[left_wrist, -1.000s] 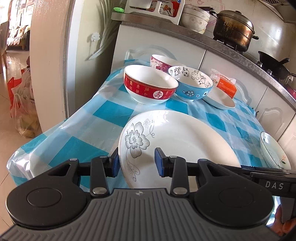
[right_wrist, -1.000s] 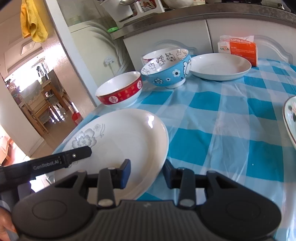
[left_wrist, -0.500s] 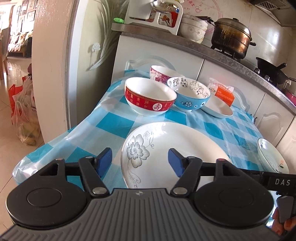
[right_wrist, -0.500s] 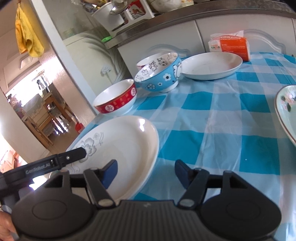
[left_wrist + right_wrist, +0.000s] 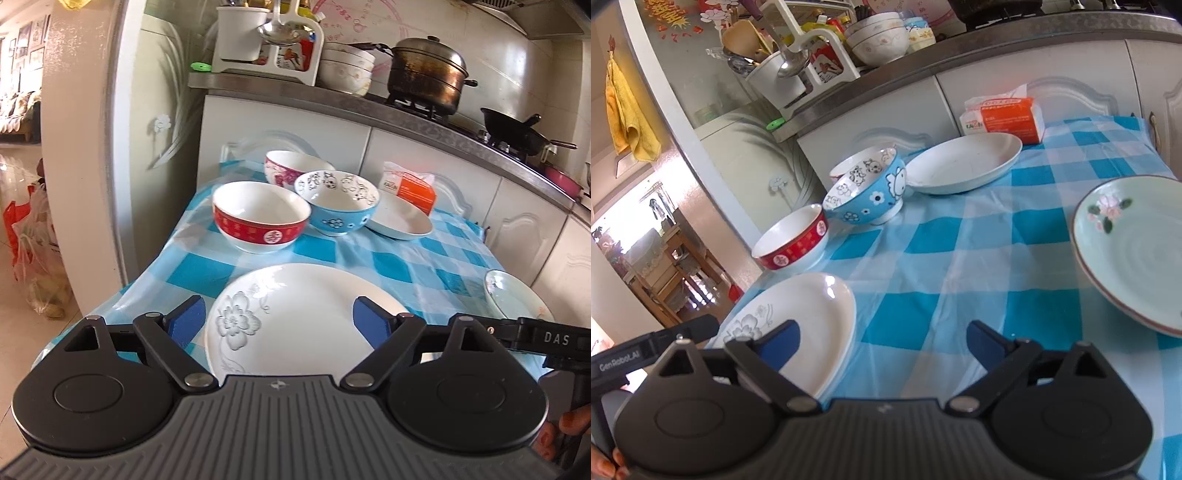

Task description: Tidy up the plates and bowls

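Both grippers, left (image 5: 277, 320) and right (image 5: 882, 338), gape, seemingly above flowered plate (image 5: 295, 295).

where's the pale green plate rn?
The pale green flowered plate sits at the table's right edge in the right wrist view, across the checked cloth from the white flower-print plate; the left wrist view shows only its rim at far right.

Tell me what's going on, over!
Left tool open, right tool open, both empty. Flower plate flat on tablecloth, ungripped. Nothing blocking.
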Motion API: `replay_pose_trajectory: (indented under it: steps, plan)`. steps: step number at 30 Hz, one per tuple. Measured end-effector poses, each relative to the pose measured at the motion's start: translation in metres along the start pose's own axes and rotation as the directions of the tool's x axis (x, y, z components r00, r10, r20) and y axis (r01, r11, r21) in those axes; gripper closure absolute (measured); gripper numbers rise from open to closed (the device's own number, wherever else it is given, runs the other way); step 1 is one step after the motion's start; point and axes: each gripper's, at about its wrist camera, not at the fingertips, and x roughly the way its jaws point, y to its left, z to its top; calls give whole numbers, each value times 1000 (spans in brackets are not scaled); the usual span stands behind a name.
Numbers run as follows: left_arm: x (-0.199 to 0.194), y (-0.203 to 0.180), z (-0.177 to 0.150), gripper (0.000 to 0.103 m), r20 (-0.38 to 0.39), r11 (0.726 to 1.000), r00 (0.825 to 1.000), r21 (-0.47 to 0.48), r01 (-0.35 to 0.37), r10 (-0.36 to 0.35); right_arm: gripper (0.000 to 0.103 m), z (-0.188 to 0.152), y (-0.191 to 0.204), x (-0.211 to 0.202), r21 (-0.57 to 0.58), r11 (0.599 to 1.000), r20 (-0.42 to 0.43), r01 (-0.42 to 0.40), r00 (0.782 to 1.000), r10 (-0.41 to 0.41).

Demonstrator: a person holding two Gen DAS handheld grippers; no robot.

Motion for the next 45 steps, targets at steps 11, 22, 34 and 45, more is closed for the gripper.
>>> replay_pose_trajectory:
  steps: [11, 22, 34, 45]
  plan:
    - [-8, -32, -6, 0, -10, 995, 999, 89, 34, -33, 4, 1, -28, -20, 104, 994, 55, 11, 998, -17]
    - [-6, -54, -5, 0, -21, 988, 998, 139, 63, -60, 4, 6, -70, -46, 213, 977, 121, 26, 991, -52]
    - [0, -77, 1, 0, -23, 980, 996, 175, 93, -90, 3, 28, -105, -72, 307, 951, 214, -21, 976, -47]
    - [38, -107, 26, 0, -13, 983, 993, 140, 116, -115, 3, 66, -124, -51, 312, 950, 191, 13, 979, -76]
